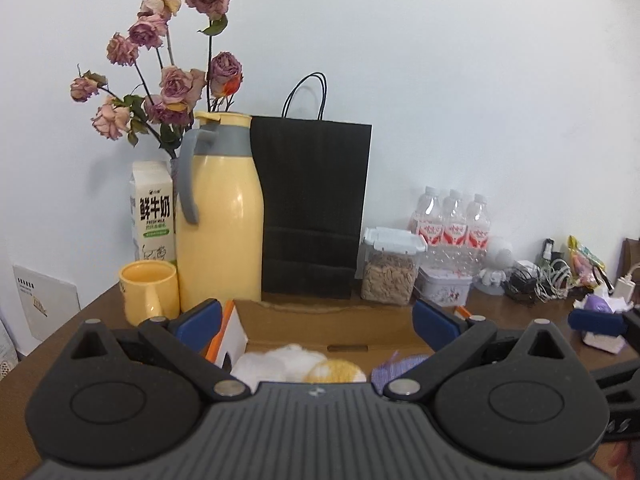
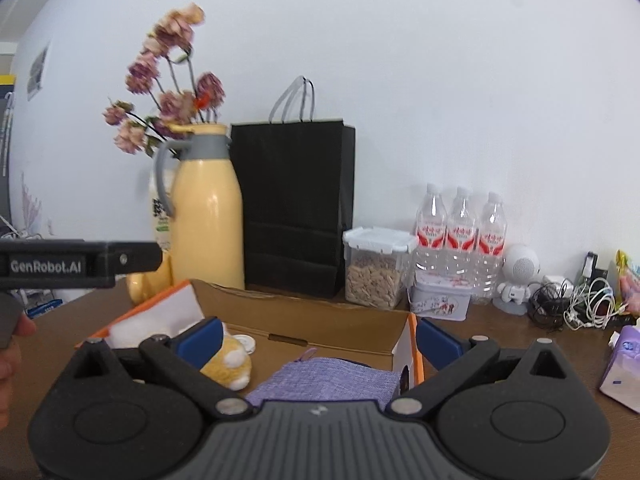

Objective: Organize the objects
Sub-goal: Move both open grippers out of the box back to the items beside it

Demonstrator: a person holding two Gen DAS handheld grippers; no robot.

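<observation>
Left gripper [image 1: 318, 322]: jaws wide, empty | right gripper [image 2: 320, 338]: wide, empty | cardboard box [image 2: 320, 320] at 12 o'clock held purple pouch [image 2: 332, 376], plush toy [image 2: 230, 362].

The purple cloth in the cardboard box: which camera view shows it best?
The right wrist view shows it best: the purple cloth lies broad and textured in the cardboard box, between the open right claw's fingers. The left wrist view shows only a small corner behind the left claw's linkage.
</observation>
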